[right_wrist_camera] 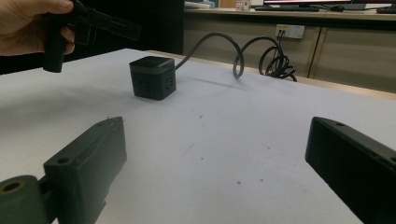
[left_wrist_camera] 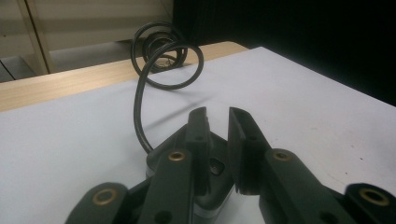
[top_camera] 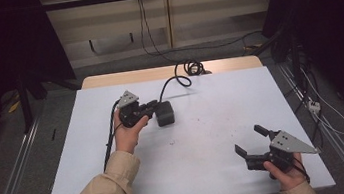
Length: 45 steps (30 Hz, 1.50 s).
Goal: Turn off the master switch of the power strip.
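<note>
In the high view the left gripper (top_camera: pixel 150 108) sits left of centre in the frame, its tips just at the left side of the black power cube (top_camera: pixel 164 113), which rests on the white table (top_camera: pixel 215 136) a little above the middle. The left gripper view looks down over that cube (left_wrist_camera: pixel 212 170): the two jaws stand nearly together with only a narrow slit between them, poised over the cube's top and not clamped on it, so far as can be told. The step in hand looks like taking hold of the cube; to do it well the jaws probably need to spread wider than the body, come down square on two opposite flat faces, and close below the top edge so the block does not twist out. The cord (top_camera: pixel 178 81) leaving the cube towards the upper middle of the frame may drag or tip it, so a slow lift is wise. The cube is dark, matte, boxy with rounded edges and socket slots on its side (right_wrist_camera: pixel 152 77); its cord loops into a coil (right_wrist_camera: pixel 275 63) at the table's far edge. The right gripper (top_camera: pixel 250 143) waits at lower right, jaws wide apart, holding nothing.
</note>
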Tool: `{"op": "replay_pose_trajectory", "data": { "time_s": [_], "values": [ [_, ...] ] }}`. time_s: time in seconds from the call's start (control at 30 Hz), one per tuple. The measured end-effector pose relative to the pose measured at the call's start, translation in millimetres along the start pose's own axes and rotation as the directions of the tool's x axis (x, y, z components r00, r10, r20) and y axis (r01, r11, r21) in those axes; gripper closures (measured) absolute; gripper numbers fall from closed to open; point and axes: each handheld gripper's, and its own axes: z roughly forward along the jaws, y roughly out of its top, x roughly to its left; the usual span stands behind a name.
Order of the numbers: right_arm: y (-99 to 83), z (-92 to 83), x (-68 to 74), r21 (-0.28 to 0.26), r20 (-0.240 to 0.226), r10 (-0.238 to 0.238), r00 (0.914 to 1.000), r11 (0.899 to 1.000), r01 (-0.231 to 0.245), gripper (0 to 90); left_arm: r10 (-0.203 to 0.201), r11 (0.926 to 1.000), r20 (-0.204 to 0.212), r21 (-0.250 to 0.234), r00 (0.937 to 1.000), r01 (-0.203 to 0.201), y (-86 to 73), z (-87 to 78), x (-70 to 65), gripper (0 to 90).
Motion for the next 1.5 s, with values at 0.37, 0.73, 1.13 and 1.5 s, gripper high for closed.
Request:
{"op": "replay_pose_trajectory", "data": {
  "time_s": [0.37,0.73,1.13,1.5],
  "values": [
    [0.3,-0.1,-0.1,0.001,0.000,-0.002,1.0000,1.000,0.002,4.5,-0.012,0.9998,0.004,0.016,0.9999,0.012,-0.4,4.4,0.8,83.5],
    [0.5,-0.1,-0.1,0.000,-0.002,-0.002,1.0000,1.000,0.002,4.5,-0.010,0.9996,0.016,0.028,0.9998,0.009,2.7,8.3,-0.5,85.3],
    [0.5,-0.2,-0.1,0.001,-0.001,-0.003,1.0000,1.000,0.003,4.5,-0.018,0.9987,0.020,0.048,0.9996,0.017,0.3,14.3,0.3,89.2],
    [0.7,-0.4,-0.1,-0.001,-0.003,-0.002,1.0000,1.000,0.002,4.5,-0.014,0.9965,0.017,0.082,0.9998,0.013,-3.0,19.3,-0.9,90.0]
  ]
}}
